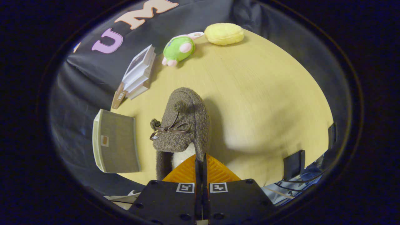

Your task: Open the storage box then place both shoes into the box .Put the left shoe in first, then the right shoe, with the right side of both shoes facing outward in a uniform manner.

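Apparently midway, the gripper (200, 162) has its jaws pinched on the heel of a brown slipper (181, 125) above the table (265, 93), short of the storage box (116, 145).

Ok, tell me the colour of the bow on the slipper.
Dark brown ribbon bow on the grey-brown slipper, seen in the gripper view.

Grey-brown fuzzy shoe (184, 125) with brown ribbon bow, ridged orange fingers (215, 172), pale wood-grain table (265, 103), perhaps olive box (117, 145).

A fuzzy brown shoe (182, 125) with a ribbon bow is held by its heel rim between the closed fingers (187, 170); the grey storage box (116, 145) is seen just beside it.
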A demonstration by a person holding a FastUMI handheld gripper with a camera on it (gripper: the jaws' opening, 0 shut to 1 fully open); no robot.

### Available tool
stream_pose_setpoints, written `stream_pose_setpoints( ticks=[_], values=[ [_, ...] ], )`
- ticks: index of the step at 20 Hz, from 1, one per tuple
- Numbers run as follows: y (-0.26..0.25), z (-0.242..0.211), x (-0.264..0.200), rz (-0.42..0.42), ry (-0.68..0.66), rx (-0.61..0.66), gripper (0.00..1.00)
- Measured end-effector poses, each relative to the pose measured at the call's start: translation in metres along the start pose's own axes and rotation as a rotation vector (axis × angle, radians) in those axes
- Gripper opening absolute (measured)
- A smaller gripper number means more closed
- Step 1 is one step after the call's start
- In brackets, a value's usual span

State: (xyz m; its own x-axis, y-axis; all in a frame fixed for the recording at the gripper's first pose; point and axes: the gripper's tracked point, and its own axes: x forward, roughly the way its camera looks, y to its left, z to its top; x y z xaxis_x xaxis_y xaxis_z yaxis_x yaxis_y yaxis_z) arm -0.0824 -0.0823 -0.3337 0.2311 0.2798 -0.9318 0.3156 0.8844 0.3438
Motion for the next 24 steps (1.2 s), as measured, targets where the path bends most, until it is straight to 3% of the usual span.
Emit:
stream_pose_setpoints(
  ticks=[8,24],
  values=[
    [0.118,0.012,-0.035,0.166,-0.061,-0.037,0.04],
    [0.313,-0.022,-0.015,0.311,-0.023,-0.136,0.04]
  ],
)
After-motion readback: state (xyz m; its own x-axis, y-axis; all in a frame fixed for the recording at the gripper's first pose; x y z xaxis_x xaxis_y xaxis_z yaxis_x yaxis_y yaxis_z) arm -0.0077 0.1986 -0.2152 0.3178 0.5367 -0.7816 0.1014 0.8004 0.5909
